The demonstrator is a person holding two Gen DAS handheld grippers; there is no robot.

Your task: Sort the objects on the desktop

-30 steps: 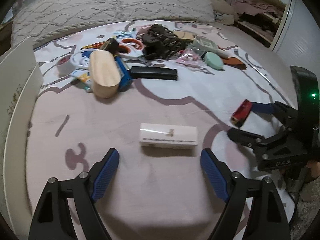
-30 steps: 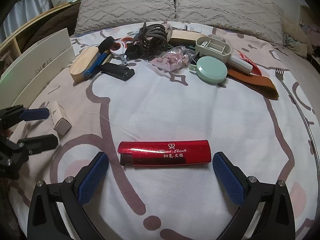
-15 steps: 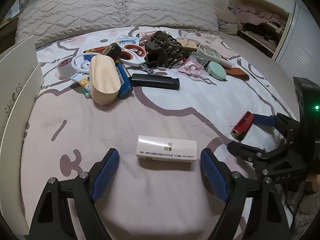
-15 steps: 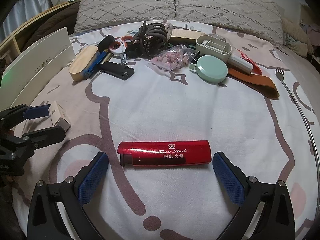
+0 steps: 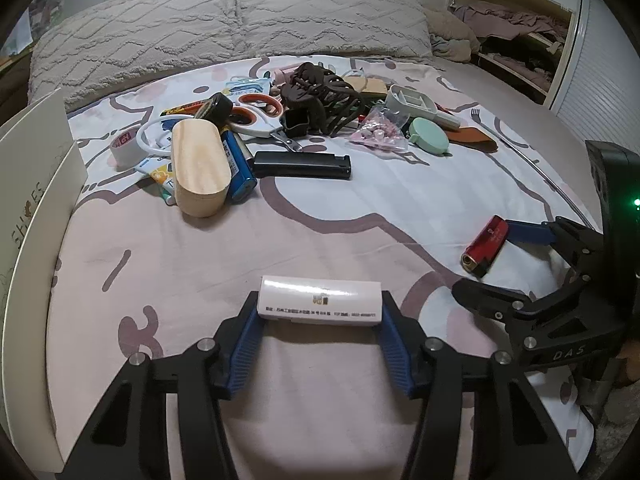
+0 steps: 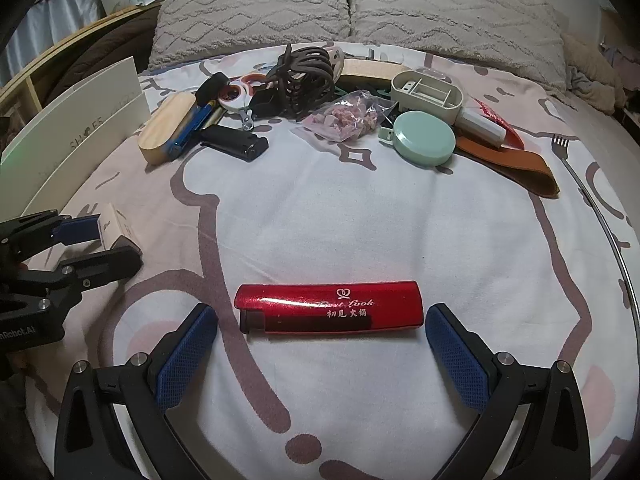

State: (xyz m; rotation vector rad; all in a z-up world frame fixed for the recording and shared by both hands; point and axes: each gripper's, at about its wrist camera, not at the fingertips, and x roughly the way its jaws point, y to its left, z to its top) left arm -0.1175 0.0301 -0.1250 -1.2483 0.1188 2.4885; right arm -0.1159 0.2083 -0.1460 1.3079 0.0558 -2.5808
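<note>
A small white box [image 5: 318, 300] lies on the patterned bedsheet [image 5: 320, 224], between the blue pads of my left gripper [image 5: 320, 305]. Its jaws are closing, and the pads touch the box's two short ends. The right wrist view shows the same gripper [image 6: 110, 240] at the left with the box [image 6: 114, 226] between its fingers. A red lighter [image 6: 328, 307] lies crosswise between the fingers of my right gripper [image 6: 320, 316], which is open with a gap on each side. The left wrist view shows the lighter [image 5: 486, 243] at the right.
A heap of objects lies near the pillows: a wooden case [image 5: 198, 166], a black lighter [image 5: 302, 164], scissors [image 5: 256, 118], a brown hair claw [image 5: 320, 98], a mint round case [image 6: 424, 140], a brown strap [image 6: 512, 164]. A white cardboard box [image 5: 32, 208] stands at the left. A metal back-scratcher [image 6: 596, 216] lies along the right.
My left gripper's jaws have come together onto the ends of the white box, which now sits closer to the camera. The right gripper and the red lighter have not moved.
</note>
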